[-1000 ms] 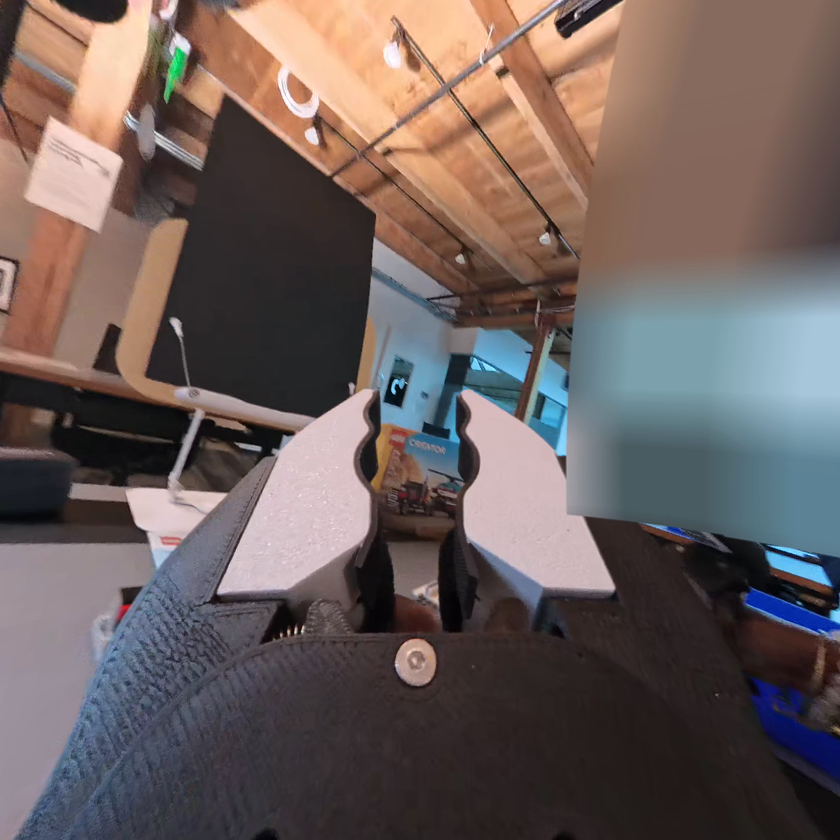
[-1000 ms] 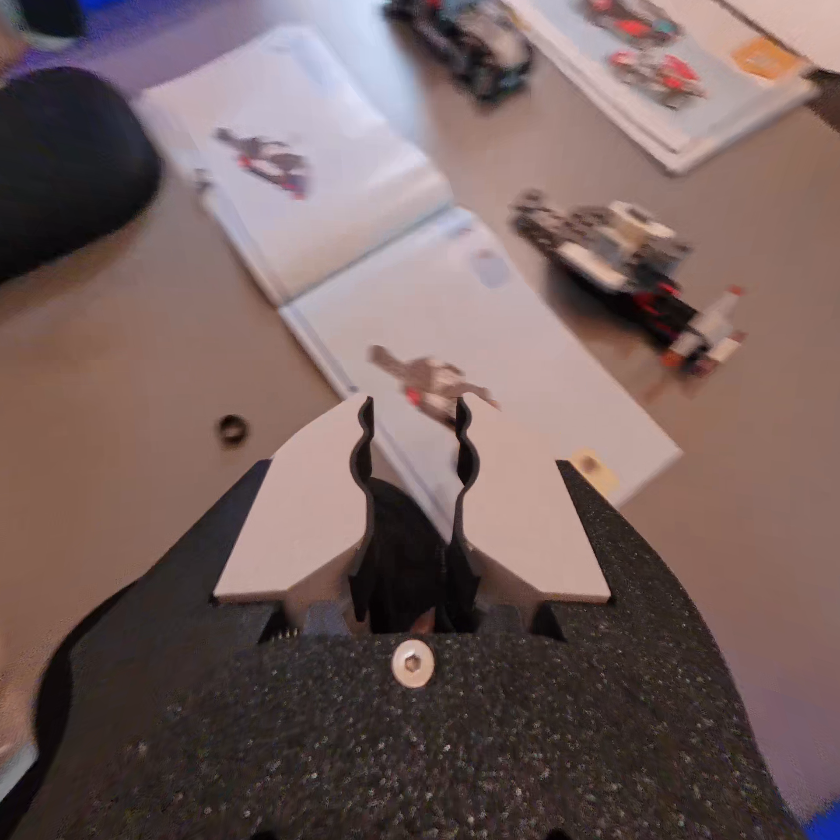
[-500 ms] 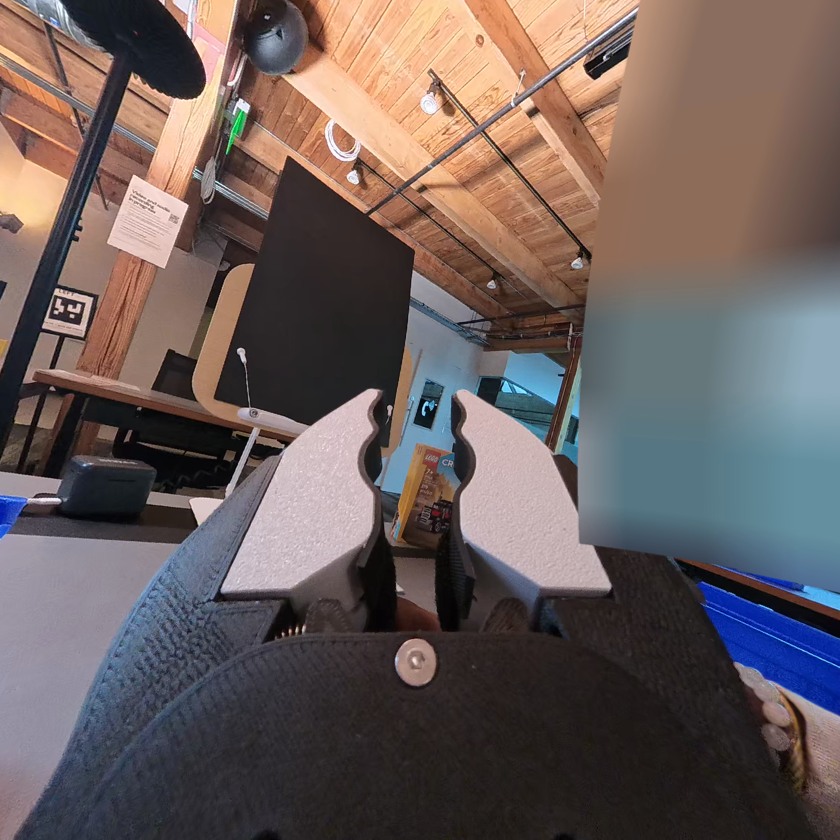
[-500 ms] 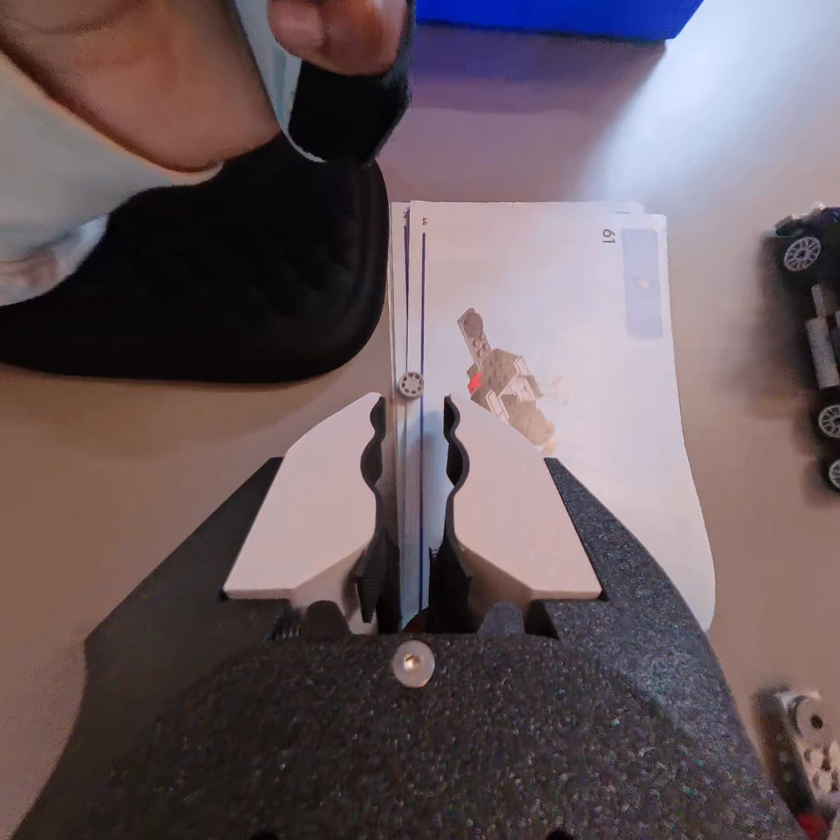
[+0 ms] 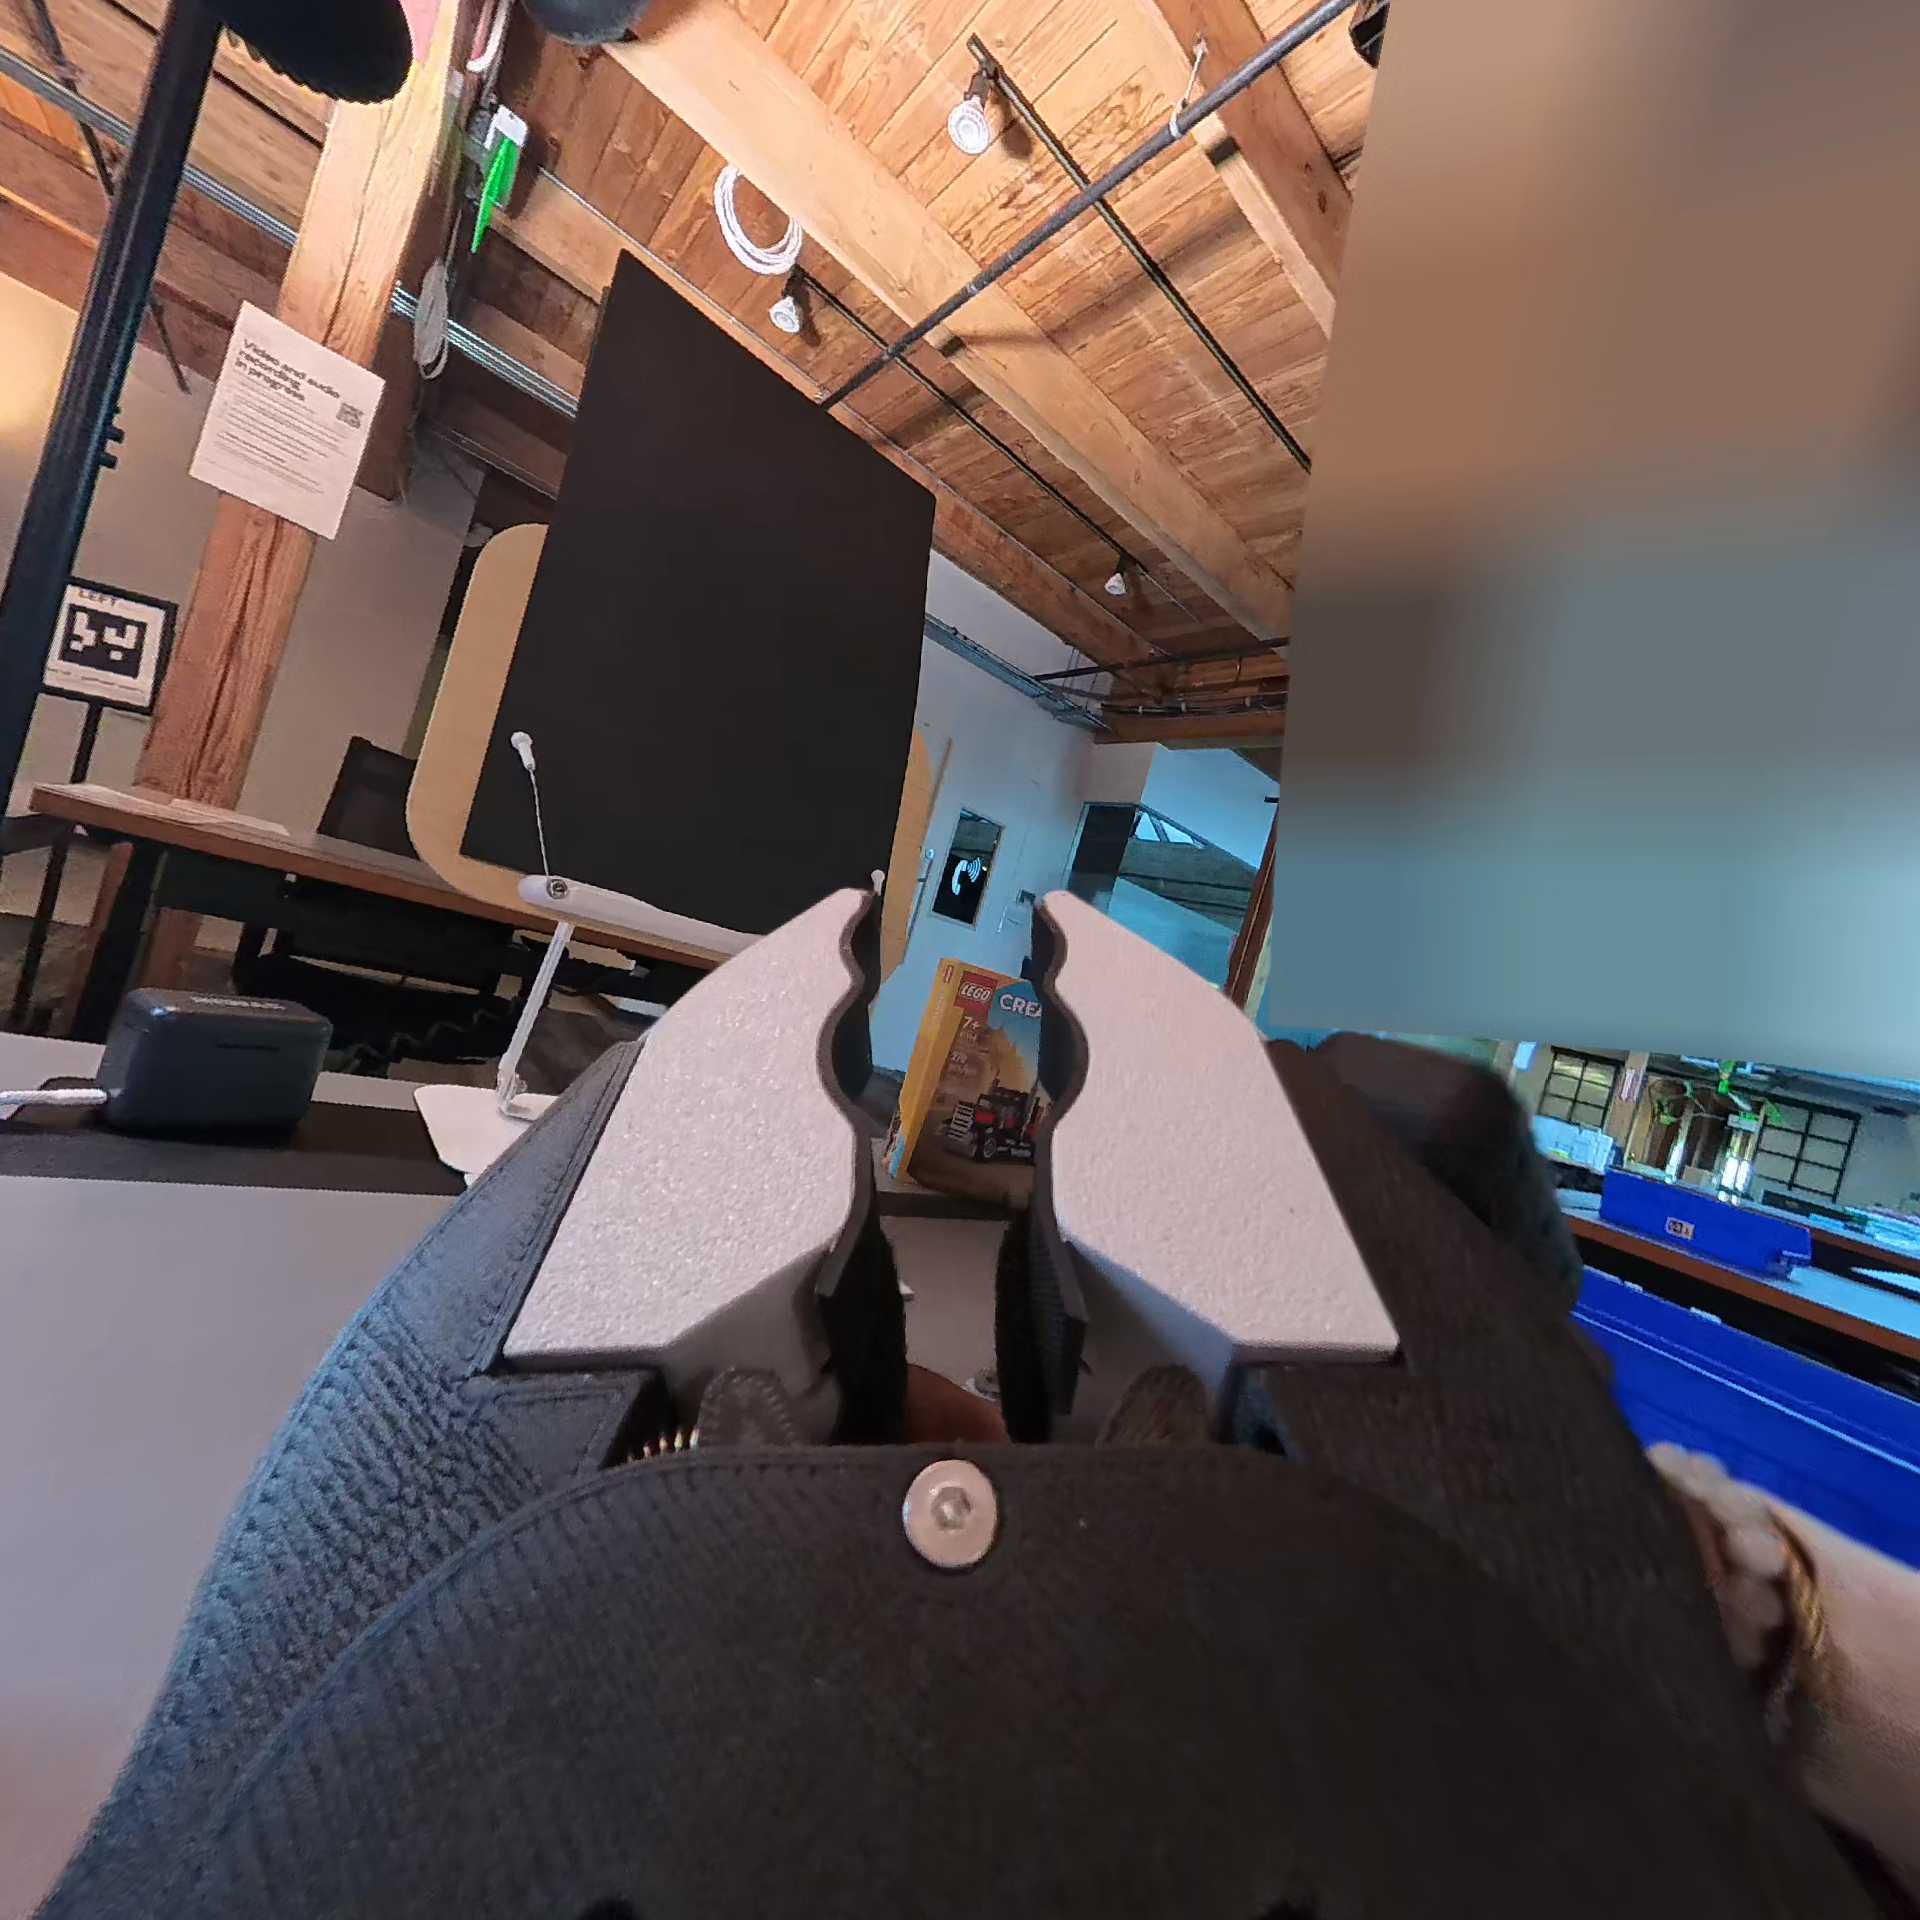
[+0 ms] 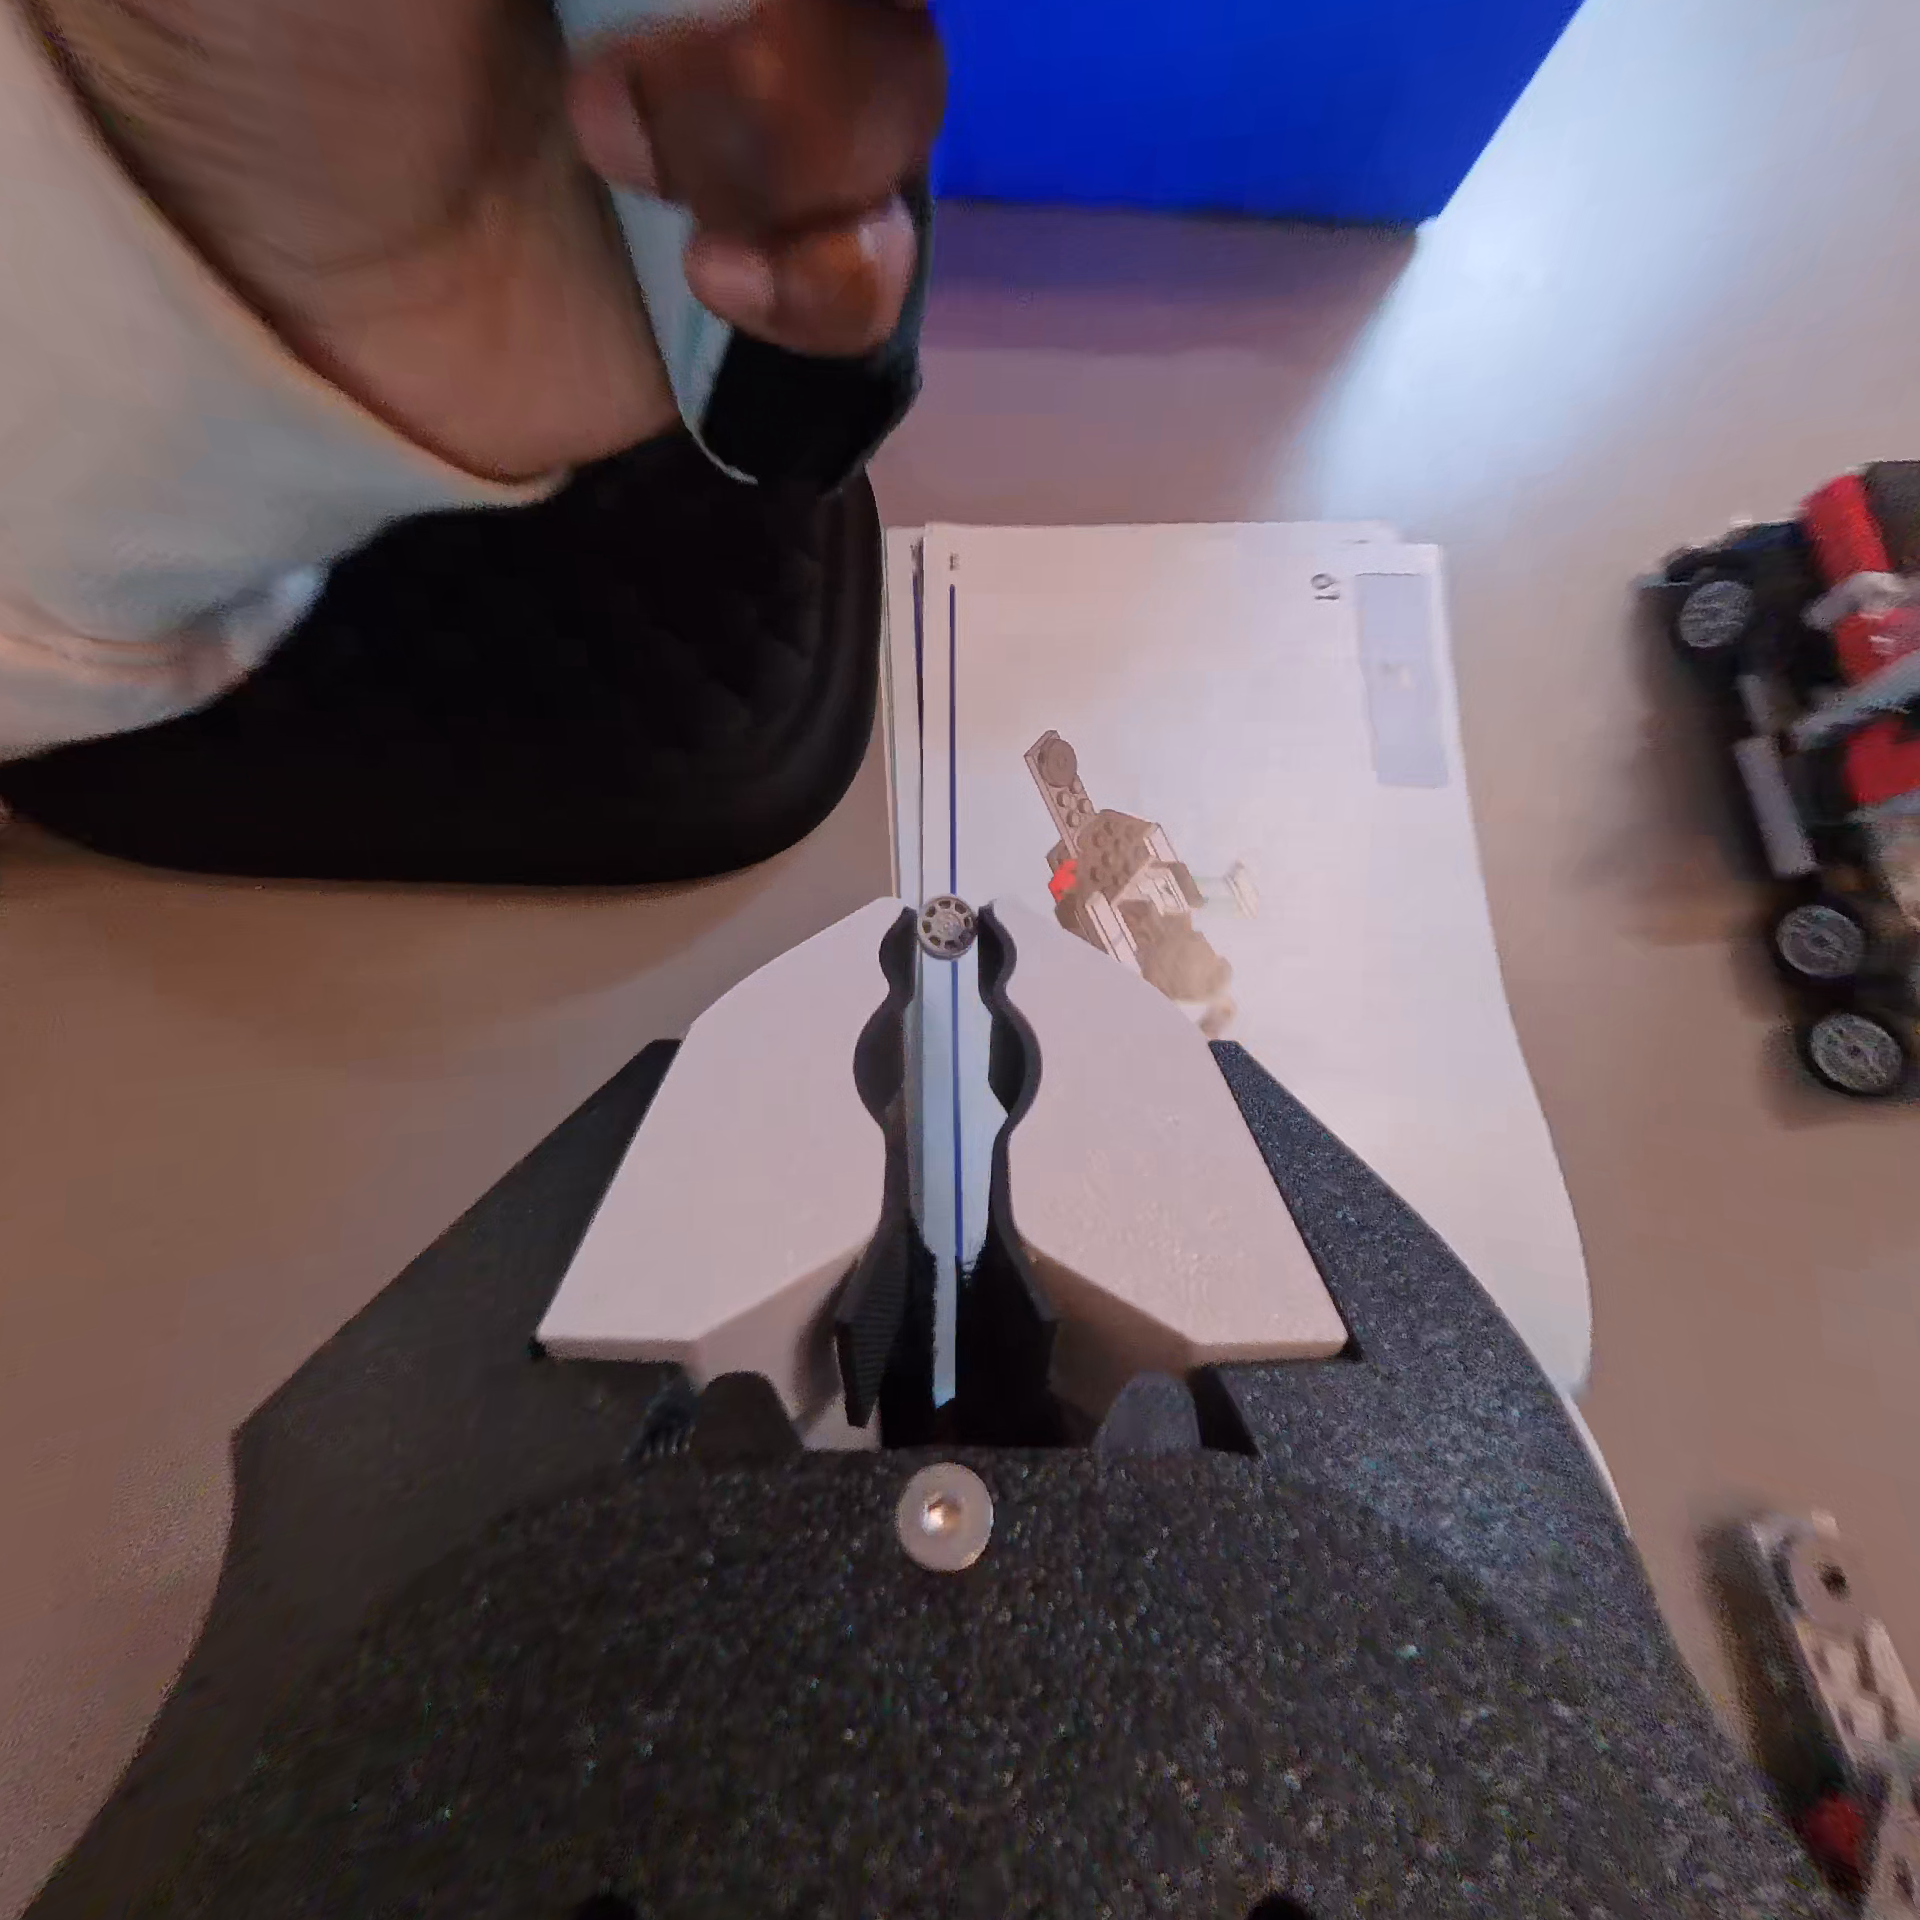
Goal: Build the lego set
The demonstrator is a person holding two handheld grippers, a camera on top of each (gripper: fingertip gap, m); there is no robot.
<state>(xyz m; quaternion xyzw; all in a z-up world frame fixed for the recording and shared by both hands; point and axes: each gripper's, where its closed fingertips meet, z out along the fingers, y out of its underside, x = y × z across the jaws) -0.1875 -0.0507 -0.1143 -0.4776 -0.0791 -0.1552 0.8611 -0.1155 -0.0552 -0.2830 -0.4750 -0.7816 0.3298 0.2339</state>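
My right gripper (image 6: 945,925) points down at the open instruction booklet (image 6: 1247,707) on the table. Its fingertips close on a small grey round wheel piece (image 6: 945,923) at the booklet's left edge. A black and red lego truck (image 6: 1829,790) lies to the right of the booklet. A grey partial build (image 6: 1839,1683) lies at the lower right. My left gripper (image 5: 956,925) is tilted up towards the room, open and empty. The lego box (image 5: 971,1081) stands far behind its gap.
A hand and the left gripper's black body (image 6: 499,686) are close to the upper left of the booklet. A blue bin (image 6: 1195,104) stands beyond it. In the left wrist view, a dark case (image 5: 213,1070) and a white stand (image 5: 540,1018) are on the table's far side.
My right gripper swung over the booklet and came down on the small grey wheel piece, its jaws narrowing around it. My left gripper tilted up and stays open.
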